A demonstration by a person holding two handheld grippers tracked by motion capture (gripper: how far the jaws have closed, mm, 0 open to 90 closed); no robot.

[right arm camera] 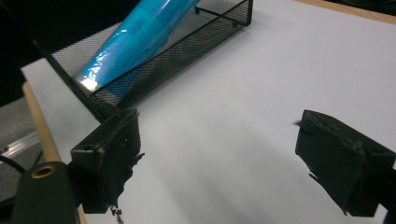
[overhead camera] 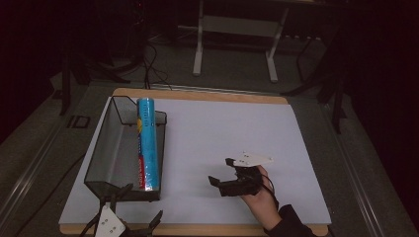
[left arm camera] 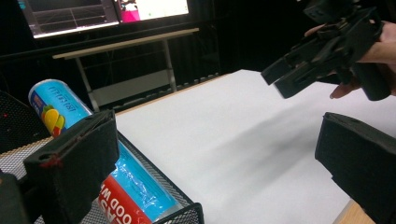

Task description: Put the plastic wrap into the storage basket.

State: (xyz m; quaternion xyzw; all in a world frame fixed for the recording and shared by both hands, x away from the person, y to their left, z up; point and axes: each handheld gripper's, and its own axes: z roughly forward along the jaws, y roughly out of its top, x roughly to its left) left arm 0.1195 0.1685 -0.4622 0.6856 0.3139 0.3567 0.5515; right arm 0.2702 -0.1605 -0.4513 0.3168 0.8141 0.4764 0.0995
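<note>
Left gripper (overhead camera: 132, 223) open below mesh tray (overhead camera: 106, 148), blue tube (overhead camera: 147, 143) inside

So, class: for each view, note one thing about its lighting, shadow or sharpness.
High view: dark room, bright white table. Left gripper view: soft shadow on the table under the right gripper, near jaws blurred. Right gripper view: glare on the blue tube in the mesh tray.

A white-topped table (overhead camera: 237, 133) carries a black mesh tray (overhead camera: 106, 153).
</note>
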